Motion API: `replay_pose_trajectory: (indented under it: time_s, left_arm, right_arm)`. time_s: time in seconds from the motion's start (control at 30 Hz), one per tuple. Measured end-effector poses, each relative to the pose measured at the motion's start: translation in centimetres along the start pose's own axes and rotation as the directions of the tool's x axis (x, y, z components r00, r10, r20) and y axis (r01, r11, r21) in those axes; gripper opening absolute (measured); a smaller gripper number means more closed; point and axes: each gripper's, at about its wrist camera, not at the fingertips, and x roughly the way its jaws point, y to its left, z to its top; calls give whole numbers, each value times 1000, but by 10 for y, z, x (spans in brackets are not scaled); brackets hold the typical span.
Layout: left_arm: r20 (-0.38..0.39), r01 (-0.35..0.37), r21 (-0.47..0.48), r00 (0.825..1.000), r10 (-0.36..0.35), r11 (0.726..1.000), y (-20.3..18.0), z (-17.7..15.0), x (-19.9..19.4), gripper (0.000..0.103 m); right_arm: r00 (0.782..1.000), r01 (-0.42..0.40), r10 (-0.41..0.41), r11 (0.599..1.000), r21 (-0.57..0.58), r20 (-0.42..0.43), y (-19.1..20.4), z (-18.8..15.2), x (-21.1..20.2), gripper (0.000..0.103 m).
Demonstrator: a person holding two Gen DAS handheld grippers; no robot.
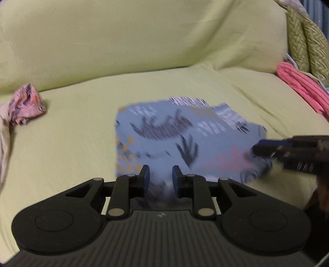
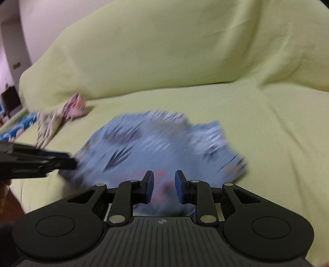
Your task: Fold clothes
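Standing a little apart, the blue-padded fingers of the left gripper [image 1: 160, 178] are seen with a narrow gap between them; blurred cloth shows in that gap, but whether the pads press on it cannot be told. The fingers of the right gripper [image 2: 164, 185] are likewise parted slightly, and no pinch on anything can be made out. A blue patterned garment [image 1: 174, 135] is laid roughly flat and folded into a rough rectangle just beyond both pairs of fingers, its near edge reaching under them. From the left wrist view the right gripper is seen at the garment's right edge; from the right wrist view the left gripper is seen at its left edge. The garment is carried by a sofa draped in a yellow-green cover [image 1: 61, 143]. A crumpled pink patterned cloth [image 1: 28, 102] is found far left on the seat, and a pink ribbed garment [image 1: 302, 86] far right beside olive cushions [image 1: 304, 43]. A pale wall [image 2: 37, 18] is visible beyond the sofa's left end.
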Motion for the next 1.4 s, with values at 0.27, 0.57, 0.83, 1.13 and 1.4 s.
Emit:
replay_pose_trajectory:
  time_s: [0.27, 0.57, 0.83, 1.13, 1.4]
  left_arm:
    - [-47, -19, -98, 999, 14, 995, 13, -18, 18, 21]
    - [-72, -45, -120, 997, 36, 992, 13, -16, 8, 22]
    - [-94, -62, -146, 994, 48, 987, 21, -23, 0, 21]
    - [-146, -123, -353, 986, 75, 927, 71, -49, -50, 21]
    - [-169, -57, -472, 985, -27, 880, 98, -39, -42, 30]
  right_arm:
    - [993, 101, -105, 993, -65, -60, -1, -15, 12, 0]
    - [993, 110, -109, 994, 12, -53, -24, -19, 18, 0]
    - [990, 136, -133, 989, 62, -53, -33, -19, 15, 0]
    - [986, 159, -136, 945, -287, 98, 47, -27, -26, 43]
    - [984, 171, -69, 579, -797, 162, 156, -62, 49, 44]
